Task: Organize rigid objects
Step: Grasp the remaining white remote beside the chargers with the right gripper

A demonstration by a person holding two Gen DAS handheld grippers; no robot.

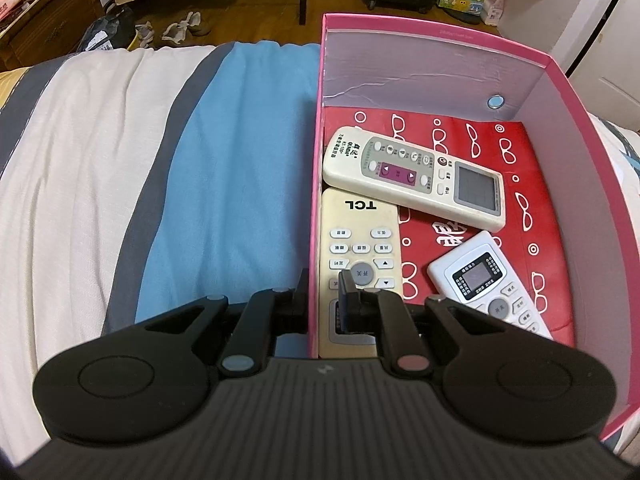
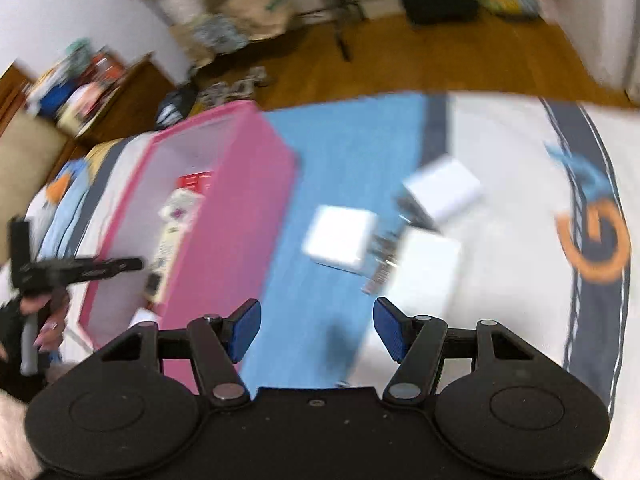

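The left gripper [image 1: 322,294] is sitting nearest the lens, its fingers [image 1: 347,300] drawn narrow and pinching the near left wall of the pink box [image 1: 552,65], one finger outside and one inside. Directly beneath the inner finger the cream TCL remote [image 1: 360,236] is lying flat along that wall, its near end partly hidden by the finger. The long white remote [image 1: 416,178] is lying slanted across its far end, and the small white remote [image 1: 486,282] is lying apart to the right, its near end cut off behind the gripper body. All three are resting on a red patterned liner [image 1: 504,152].

The box is standing on the bed [image 1: 80,152]. In the right wrist view the right gripper [image 2: 316,330] is hanging over the bedding with fingers [image 2: 390,330] wide and empty. Three white boxy items [image 2: 340,236] are lying ahead of it; blur is making them unidentifiable. A person's hand [image 2: 36,320] is showing at the left edge.
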